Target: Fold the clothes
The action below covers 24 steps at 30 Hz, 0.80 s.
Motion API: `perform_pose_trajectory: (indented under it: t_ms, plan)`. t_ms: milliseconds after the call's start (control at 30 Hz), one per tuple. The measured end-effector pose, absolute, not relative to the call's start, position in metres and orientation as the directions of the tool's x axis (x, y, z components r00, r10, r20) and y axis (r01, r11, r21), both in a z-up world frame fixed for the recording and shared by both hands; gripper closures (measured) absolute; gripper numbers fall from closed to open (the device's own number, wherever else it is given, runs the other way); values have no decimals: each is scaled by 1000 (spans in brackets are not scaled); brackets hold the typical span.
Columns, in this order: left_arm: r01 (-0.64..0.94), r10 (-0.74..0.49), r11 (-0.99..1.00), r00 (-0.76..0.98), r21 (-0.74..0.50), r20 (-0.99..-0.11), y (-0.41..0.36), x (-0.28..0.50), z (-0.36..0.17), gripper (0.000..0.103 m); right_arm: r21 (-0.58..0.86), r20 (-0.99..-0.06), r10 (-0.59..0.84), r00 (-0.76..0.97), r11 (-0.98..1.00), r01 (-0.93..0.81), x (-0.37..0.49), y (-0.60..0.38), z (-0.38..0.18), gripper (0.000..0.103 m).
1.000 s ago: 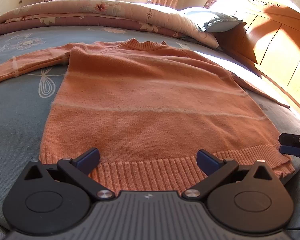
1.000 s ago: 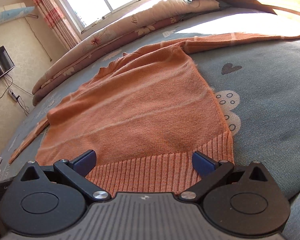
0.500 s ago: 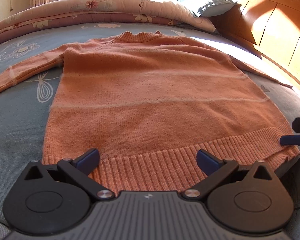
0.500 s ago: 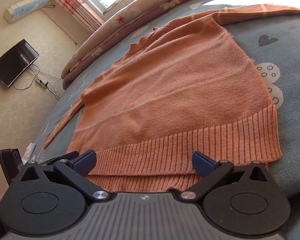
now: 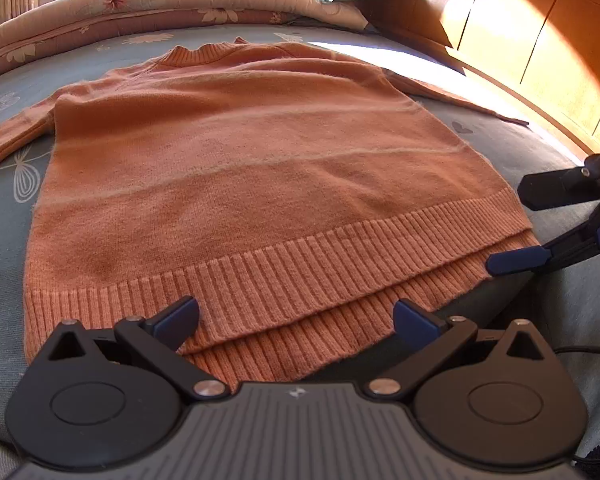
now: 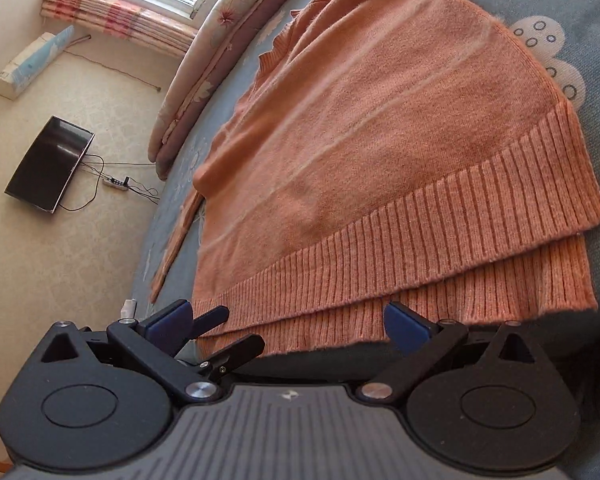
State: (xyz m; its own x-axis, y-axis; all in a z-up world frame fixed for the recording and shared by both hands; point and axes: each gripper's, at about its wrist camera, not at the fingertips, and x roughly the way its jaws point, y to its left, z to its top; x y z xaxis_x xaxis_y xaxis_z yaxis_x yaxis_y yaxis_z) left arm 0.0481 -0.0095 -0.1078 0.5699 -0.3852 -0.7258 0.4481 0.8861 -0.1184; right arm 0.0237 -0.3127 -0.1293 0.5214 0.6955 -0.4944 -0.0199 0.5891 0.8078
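Beyond wide right tongs (image 6: 286,318), television (image 6: 48,164); left tongs (image 5: 296,320) wide over sweater (image 5: 240,168).

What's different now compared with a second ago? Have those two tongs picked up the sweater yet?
Not yet. Both tongs drew back toward the hem of the orange sweater, so its two ribbed layers now show in front of them. The right tongs also rolled to one side, tilting that view. The left tongs stayed open, as did the right; neither grips the knit. The sweater stayed spread flat on the bed.
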Motion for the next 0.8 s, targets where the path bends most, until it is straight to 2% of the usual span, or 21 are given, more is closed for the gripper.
perform_pose_trajectory:
  t_ms: [167,267,367,433,467,500,633,800]
  plan:
    - [484,-429,862,540,-150,-724,-7,45,-94,1,788,-491,670,557,614,-45,24,-316,-117,0]
    - [484,-440,862,571,-148,-693,-13,55,-87,1,703,-512,616,599,701,-120,39,-308,-98,0]
    - [463,-421,875,583,-141,-695,-25,67,-94,1,440,-604,408,684,887,-141,53,-293,-96,0]
    - [448,-401,884,572,-136,-716,-30,68,-103,1,236,-635,252,730,963,-128,62,-282,-99,0]
    - [455,-398,882,580,-122,-710,-31,63,-107,1,197,-654,232,720,971,-134,65,-279,-106,0]
    - [460,-399,880,587,-115,-704,-30,58,-110,1,188,-671,234,704,972,-144,67,-279,-113,0]
    - [471,-425,873,606,-128,-672,-18,43,-112,1,168,-635,245,732,969,-179,54,-283,-127,0]
    - [400,-479,873,599,-278,-642,13,64,-87,1,191,-570,276,774,961,-202,44,-288,-135,0]
